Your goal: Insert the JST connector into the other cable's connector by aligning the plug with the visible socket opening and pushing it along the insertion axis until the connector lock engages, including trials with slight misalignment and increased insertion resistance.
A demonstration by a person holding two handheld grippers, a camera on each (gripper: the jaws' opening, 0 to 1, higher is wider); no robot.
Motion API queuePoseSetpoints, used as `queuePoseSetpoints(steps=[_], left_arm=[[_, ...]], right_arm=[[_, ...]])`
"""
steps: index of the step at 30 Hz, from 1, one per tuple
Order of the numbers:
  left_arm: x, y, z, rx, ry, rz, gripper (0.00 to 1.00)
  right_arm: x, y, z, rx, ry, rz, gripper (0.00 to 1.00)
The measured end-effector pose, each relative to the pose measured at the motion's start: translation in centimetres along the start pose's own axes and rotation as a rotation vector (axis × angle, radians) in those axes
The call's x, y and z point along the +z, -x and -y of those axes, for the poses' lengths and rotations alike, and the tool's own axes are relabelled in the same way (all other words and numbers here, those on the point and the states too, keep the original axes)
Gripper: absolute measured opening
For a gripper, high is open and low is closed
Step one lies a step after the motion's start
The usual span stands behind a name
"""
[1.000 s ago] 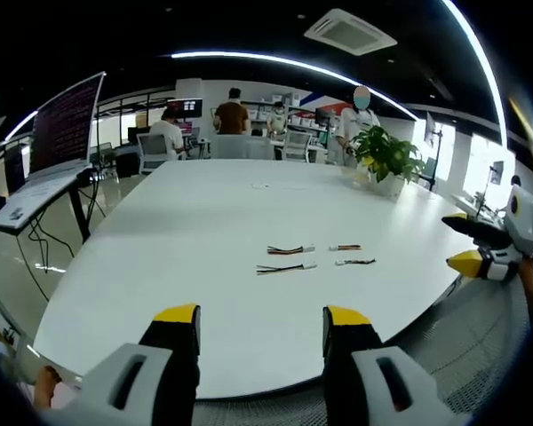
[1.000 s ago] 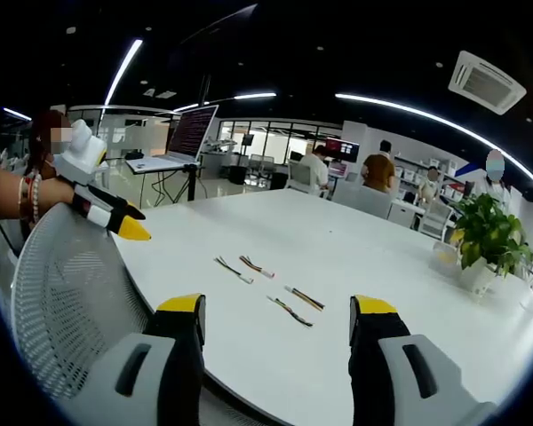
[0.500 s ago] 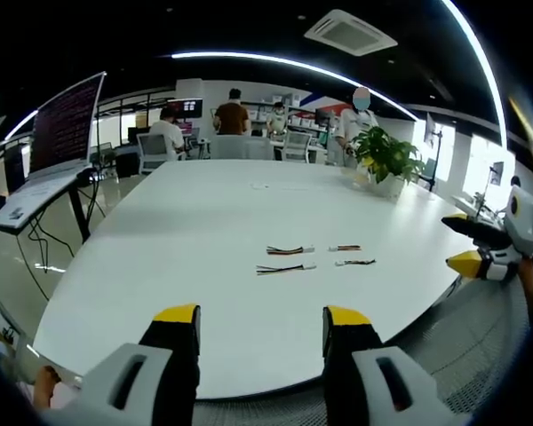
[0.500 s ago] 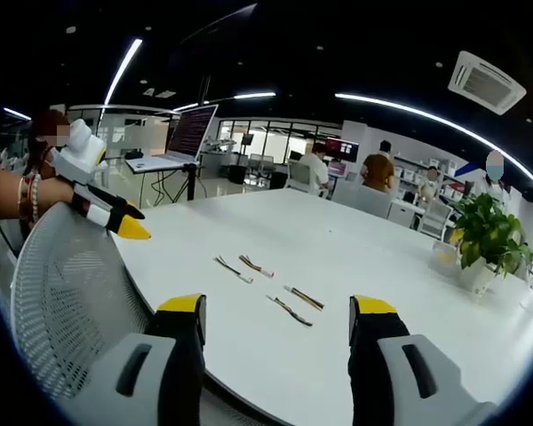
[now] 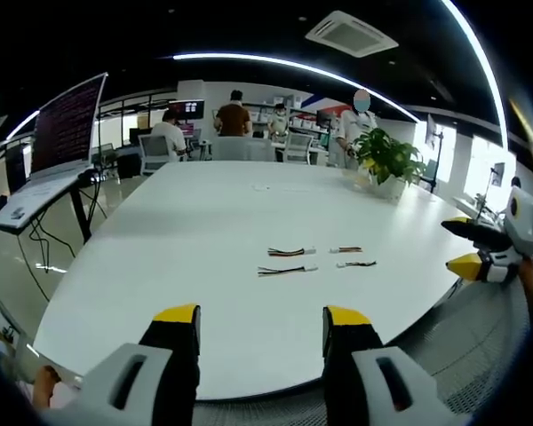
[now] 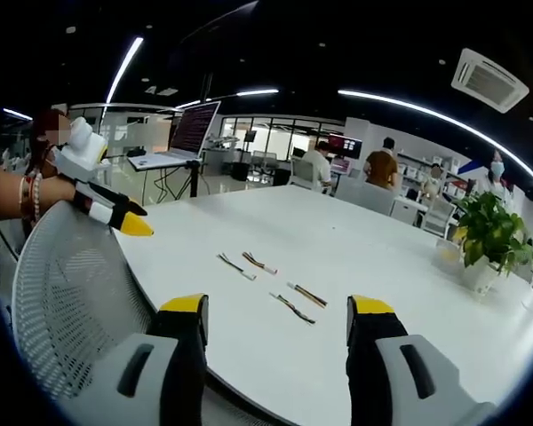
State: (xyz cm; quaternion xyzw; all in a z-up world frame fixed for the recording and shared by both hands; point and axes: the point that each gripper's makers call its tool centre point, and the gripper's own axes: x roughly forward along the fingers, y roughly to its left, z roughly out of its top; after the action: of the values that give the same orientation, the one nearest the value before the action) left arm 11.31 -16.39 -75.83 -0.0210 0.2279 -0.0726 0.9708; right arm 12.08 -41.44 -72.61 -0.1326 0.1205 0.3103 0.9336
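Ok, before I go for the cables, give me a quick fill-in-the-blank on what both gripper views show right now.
1. The number of short cables lying on the white table is ____.
2. The left gripper holds ____.
3. The jaws of the right gripper stand ____.
4. Near the table's far edge stands a potted ____.

Missing words: four; nothing; open; plant.

The big white table is looking smooth and a little shiny, and the ceiling lights are showing softly on it. The chair back is looking like grey mesh, full of tiny holes. The left gripper and right gripper are looking like hard plastic, with dull black jaws, yellow tips and pale grey shells. The little cables are showing thin coloured plastic wires with white plastic ends.
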Motion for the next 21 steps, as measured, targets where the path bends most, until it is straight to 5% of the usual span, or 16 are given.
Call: queuePoseSetpoints(steps=[21], left_arm=[[0.00,-0.23,-0.36,0.006,0.007,0.005,0.51]], right_arm=[[-0.39,-0.23,-0.15,0.013,-0.007,-0.023,0.62]])
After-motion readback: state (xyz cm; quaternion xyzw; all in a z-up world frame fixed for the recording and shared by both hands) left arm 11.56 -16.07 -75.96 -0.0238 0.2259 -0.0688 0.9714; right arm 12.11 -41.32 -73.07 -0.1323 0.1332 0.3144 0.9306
